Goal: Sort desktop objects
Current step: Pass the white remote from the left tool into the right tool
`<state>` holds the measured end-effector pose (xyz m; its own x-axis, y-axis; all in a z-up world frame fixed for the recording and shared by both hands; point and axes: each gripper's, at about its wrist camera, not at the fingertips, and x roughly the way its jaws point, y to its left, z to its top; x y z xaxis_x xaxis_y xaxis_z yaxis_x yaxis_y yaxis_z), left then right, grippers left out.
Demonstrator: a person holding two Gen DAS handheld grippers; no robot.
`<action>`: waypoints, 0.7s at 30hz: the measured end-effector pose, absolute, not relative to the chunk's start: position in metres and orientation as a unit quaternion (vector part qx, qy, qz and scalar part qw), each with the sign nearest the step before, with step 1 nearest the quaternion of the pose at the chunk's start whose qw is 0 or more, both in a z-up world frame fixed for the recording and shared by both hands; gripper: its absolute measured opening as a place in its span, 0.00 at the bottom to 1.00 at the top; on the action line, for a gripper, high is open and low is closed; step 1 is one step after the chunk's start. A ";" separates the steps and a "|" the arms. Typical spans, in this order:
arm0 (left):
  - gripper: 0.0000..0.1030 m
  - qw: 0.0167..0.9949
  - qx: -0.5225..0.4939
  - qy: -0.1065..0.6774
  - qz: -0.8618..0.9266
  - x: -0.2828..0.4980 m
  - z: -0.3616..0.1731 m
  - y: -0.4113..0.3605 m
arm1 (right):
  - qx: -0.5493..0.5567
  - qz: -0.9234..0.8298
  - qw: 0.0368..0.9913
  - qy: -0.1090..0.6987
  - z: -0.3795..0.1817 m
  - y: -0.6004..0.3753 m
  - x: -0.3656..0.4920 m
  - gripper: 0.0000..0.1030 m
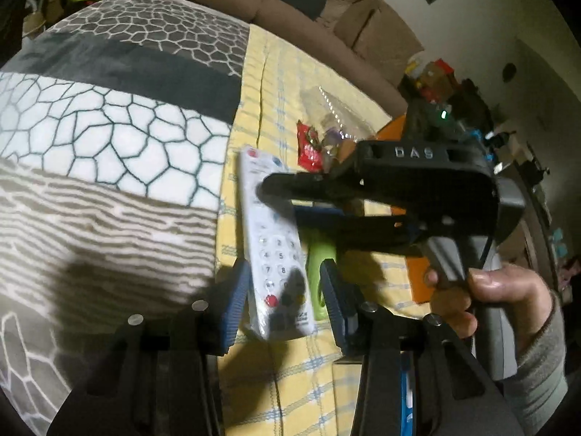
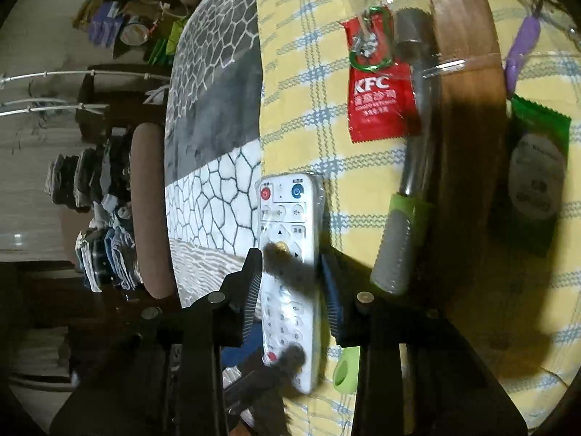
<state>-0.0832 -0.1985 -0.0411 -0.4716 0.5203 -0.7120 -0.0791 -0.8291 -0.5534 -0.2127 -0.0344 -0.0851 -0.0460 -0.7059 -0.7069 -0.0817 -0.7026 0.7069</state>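
A white remote control [image 1: 276, 243] in clear wrap lies on the yellow checked cloth [image 1: 290, 72]. My left gripper [image 1: 285, 283] straddles its lower end, jaws open, pads close to its sides. My right gripper [image 1: 267, 189] reaches across its upper half from the right. In the right wrist view the remote [image 2: 288, 272] lies between the right gripper's [image 2: 290, 261] blue pads, which stand at its sides. A hammer with a green and grey handle [image 2: 399, 239] lies beside it. A red KFC sachet [image 2: 381, 101] lies beyond.
A patterned grey and white blanket [image 1: 109, 145] covers the surface left of the cloth. A wooden ring [image 2: 468, 109], a green packet [image 2: 537, 167], a green carabiner [image 2: 370, 40] and purple items in clear plastic [image 2: 523, 43] lie near the hammer. A brown sofa [image 1: 290, 11] stands behind.
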 end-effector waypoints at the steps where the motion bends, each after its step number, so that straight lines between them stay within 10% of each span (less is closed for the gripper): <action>1: 0.39 0.171 -0.491 -0.205 0.830 -0.085 -0.045 -0.193 | 0.649 -0.660 0.239 -0.293 -0.086 -0.038 -0.213 0.24; 13: 0.61 0.165 -0.496 -0.110 0.846 -0.089 -0.042 -0.166 | 0.642 -0.608 0.283 -0.372 -0.084 -0.031 -0.201 0.24; 21: 0.37 0.174 -0.498 -0.158 0.835 -0.093 -0.047 -0.189 | 0.654 -0.613 0.301 -0.325 -0.065 -0.048 -0.199 0.35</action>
<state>-0.0927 -0.1890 -0.0474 -0.4432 0.4480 -0.7765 -0.1336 -0.8895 -0.4369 -0.1986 -0.0482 -0.0648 0.0358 -0.7945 -0.6062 -0.0567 -0.6073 0.7925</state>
